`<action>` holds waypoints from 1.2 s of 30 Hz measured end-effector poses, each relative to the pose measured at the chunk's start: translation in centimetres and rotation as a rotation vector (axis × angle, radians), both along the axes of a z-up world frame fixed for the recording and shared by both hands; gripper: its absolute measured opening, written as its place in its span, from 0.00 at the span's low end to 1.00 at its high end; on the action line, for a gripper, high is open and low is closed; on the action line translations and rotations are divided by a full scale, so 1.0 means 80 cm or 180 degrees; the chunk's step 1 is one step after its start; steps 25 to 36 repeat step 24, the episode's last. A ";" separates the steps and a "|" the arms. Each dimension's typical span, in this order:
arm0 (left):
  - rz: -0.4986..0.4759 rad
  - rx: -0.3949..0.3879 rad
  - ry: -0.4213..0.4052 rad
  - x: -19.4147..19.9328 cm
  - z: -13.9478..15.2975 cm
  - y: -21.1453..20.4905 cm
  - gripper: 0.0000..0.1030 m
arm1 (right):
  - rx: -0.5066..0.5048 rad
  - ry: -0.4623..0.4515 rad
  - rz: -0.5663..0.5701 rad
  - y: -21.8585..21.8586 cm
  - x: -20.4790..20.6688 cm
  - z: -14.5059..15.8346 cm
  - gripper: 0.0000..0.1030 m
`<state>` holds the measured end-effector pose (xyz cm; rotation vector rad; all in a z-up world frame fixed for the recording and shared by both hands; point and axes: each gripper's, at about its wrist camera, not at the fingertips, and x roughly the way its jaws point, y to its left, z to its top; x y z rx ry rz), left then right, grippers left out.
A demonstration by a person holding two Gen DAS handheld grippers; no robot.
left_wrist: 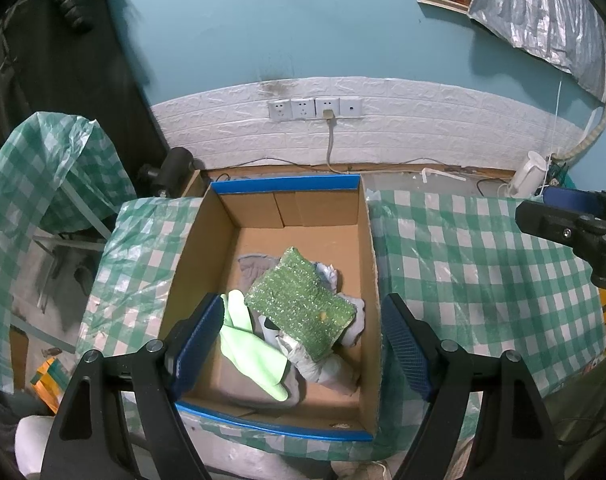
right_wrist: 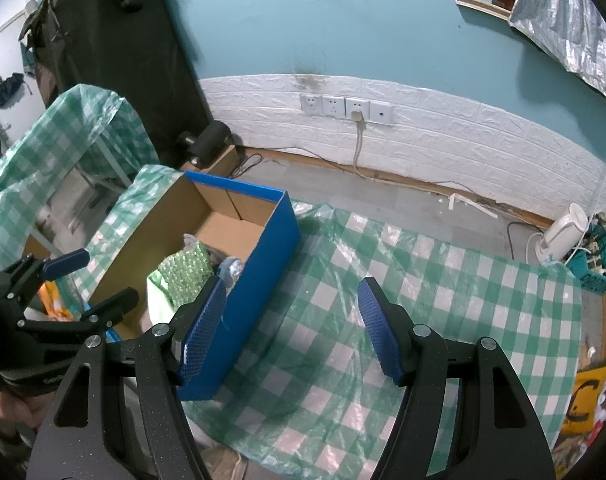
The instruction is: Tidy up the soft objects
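In the left wrist view the green sparkly sponge (left_wrist: pixel 301 302) and the light green cloth (left_wrist: pixel 251 350) cover most of the grey cloths (left_wrist: pixel 259 268) under them, so their number cannot be told. From the right wrist view the blue box wall (right_wrist: pixel 259 264) hides most of the pile (only tops show). The white kettle (right_wrist: pixel 563 236) stands small near the rim, and the yellow printed item (right_wrist: pixel 585 396) is cut off.

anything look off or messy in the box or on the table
Nothing is spilled or damaged. Inside the cardboard box the soft things lie in a loose heap: the green bubble-wrap pad sits tilted on grey cloths, beside a light green cloth. The checked tablecloth is wrinkled.
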<state>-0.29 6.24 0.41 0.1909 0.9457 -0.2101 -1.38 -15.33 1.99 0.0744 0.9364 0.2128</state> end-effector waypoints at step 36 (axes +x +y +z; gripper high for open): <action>0.0015 0.0004 0.0030 0.004 -0.001 0.005 0.80 | 0.0001 0.0000 -0.0006 -0.001 0.000 0.000 0.66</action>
